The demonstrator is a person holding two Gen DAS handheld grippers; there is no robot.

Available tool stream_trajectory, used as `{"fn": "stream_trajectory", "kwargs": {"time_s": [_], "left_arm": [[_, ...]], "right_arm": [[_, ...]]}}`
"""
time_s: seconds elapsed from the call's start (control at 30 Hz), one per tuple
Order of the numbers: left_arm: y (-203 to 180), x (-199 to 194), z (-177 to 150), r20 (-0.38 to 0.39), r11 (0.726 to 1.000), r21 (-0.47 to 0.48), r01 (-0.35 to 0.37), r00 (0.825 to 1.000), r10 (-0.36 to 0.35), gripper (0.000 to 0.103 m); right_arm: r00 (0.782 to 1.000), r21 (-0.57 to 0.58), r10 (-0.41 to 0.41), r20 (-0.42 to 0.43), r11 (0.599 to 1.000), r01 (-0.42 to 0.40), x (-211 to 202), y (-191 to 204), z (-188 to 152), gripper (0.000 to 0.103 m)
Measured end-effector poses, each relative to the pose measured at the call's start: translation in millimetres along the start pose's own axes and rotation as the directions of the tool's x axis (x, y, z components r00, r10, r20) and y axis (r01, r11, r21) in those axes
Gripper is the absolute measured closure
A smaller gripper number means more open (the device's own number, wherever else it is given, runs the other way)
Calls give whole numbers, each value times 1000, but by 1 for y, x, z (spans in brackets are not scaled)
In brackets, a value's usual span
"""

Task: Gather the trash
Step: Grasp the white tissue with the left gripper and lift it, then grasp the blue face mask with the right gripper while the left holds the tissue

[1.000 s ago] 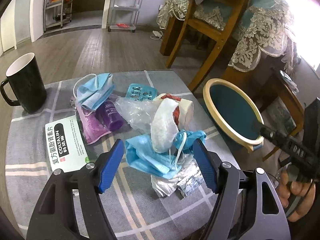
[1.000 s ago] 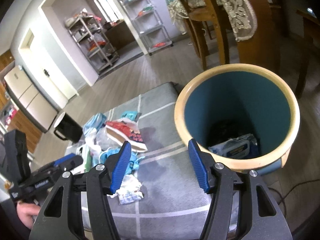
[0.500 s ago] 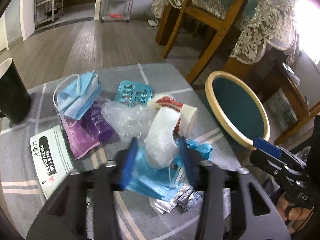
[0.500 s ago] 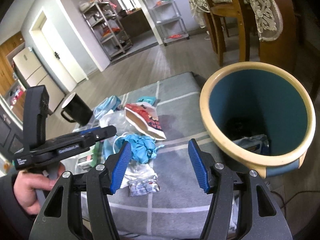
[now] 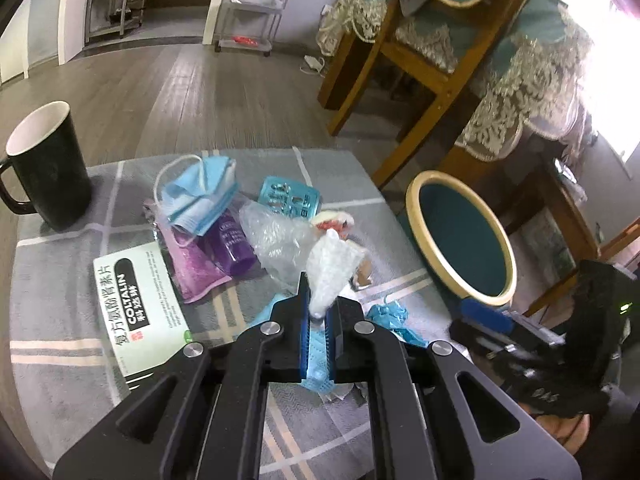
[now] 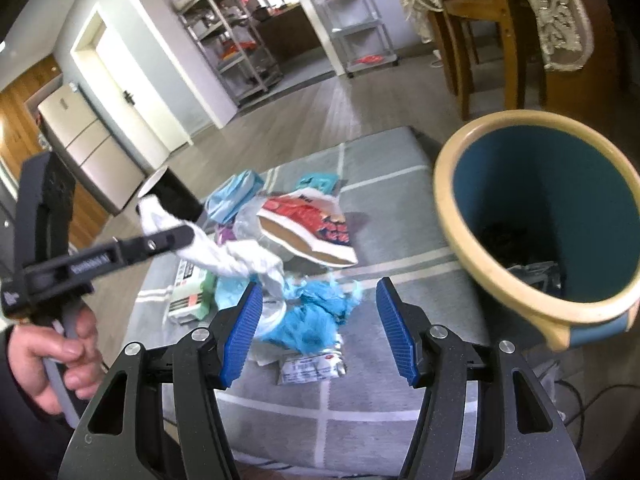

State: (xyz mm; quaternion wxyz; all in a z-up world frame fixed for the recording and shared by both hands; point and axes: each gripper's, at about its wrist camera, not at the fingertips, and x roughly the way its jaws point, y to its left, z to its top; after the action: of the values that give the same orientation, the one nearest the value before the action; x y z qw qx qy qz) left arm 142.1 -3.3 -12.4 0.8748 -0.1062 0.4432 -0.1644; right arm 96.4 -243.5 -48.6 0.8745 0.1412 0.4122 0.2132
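Trash is heaped on the bench [image 5: 60,364], which is covered by a grey cloth with pale crossing stripes; a white crumpled wrapper [image 5: 332,272] is pinched between the closed jaws of the left gripper [image 5: 317,326] and seen lifted off the heap in the right view [image 6: 224,256]; the right gripper [image 6: 320,328] is held wide open and empty above blue crumpled material [image 6: 316,316]; a green-and-white medicine box [image 5: 136,308], a purple packet [image 5: 192,268], clear plastic film [image 5: 280,240], a blue face mask [image 5: 200,192] and a teal blister pack [image 5: 288,198] lie further back; a black mug [image 5: 48,164] stands at the far left; a teal bin [image 6: 540,216] with a cream rim sits beside the bench; beyond are wooden flooring, a wooden chair [image 5: 404,64], lace-edged drapery and metal shelving [image 6: 228,40].
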Motion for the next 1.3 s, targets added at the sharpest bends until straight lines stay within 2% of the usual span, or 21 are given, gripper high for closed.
{"fn": "stream_trajectory", "kwargs": {"time_s": [0.17,0.3,0.5,0.67,0.87,0.97,1.03,1.07,1.13,1.17,1.27,1.3], "left_arm": [[6,-18,2,35,999,-26,25,999,-24,98],[10,-33,8,84,997,-50,60,995,-56,98],[15,-56,15,136,997,-47,63,989,-56,98],[37,-73,13,165,995,-88,42,986,-27,98],[61,-80,3,189,987,-156,40,982,-10,98],[69,-77,0,182,981,-190,40,983,-5,98],[71,-75,-1,178,979,-200,36,984,0,98],[71,-74,-2,177,979,-200,32,984,4,98],[70,-73,-2,176,980,-195,26,984,9,98],[70,-73,-3,175,981,-192,23,984,11,98],[69,-72,-5,175,981,-191,19,985,15,98],[69,-72,-5,177,981,-194,19,984,16,98]], "right_arm": [[999,-30,-7,-54,1000,5,12,4,-6,42],[999,-44,1,-55,999,-4,12,8,-7,42],[997,-129,43,-60,990,-50,15,40,-5,42],[997,-246,40,-72,968,-56,31,76,3,42],[985,-434,-65,-160,901,-11,73,116,-1,42],[968,-534,-160,-194,845,33,98,131,-12,42],[955,-562,-206,-215,825,51,110,131,-20,42],[951,-569,-221,-215,820,62,113,130,-22,45],[946,-586,-253,-201,805,90,118,129,-27,56],[947,-588,-256,-195,803,96,117,129,-29,69],[954,-568,-227,-198,820,77,111,127,-28,92],[959,-559,-210,-192,826,69,106,126,-27,93]]}}
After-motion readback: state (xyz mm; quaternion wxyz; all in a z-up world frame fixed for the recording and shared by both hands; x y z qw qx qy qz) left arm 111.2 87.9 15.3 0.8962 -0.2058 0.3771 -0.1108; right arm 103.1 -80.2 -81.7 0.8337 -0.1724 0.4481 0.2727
